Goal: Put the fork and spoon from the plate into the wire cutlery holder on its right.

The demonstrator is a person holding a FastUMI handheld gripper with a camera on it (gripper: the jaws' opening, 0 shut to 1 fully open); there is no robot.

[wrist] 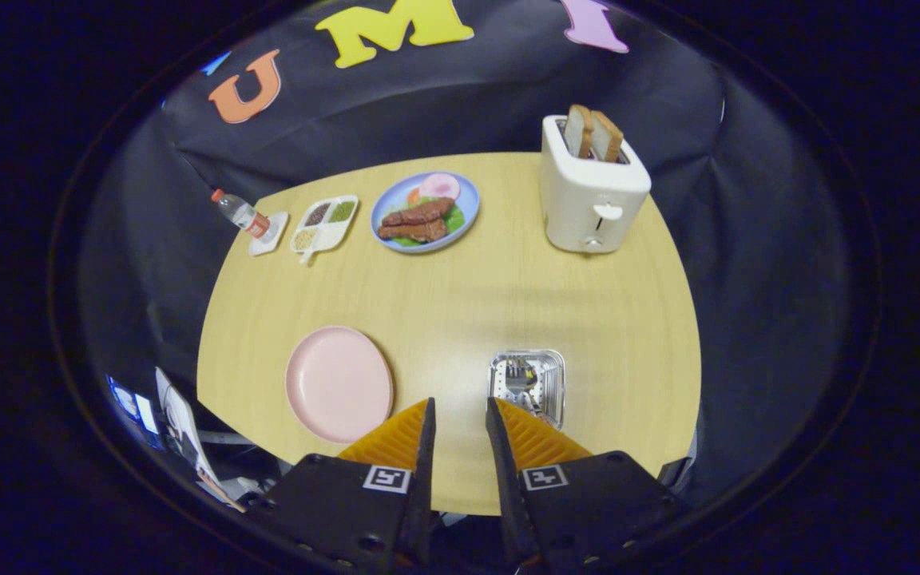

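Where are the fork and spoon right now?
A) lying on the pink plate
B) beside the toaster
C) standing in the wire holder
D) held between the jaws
C: the cutlery stands inside the wire holder, the pink plate is bare, and the gripper has its jaws open with nothing between them.

Wooden table (460,319): plates, toaster, holder.

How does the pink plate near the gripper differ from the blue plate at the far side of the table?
The pink plate is bare, while the blue plate holds food: brown meat pieces, green leaves and a pink slice. The pink plate lies just ahead of the open gripper, left of the wire cutlery holder; the blue plate lies far beyond, between the divided tray and the toaster. Both are round and lie flat on the table.
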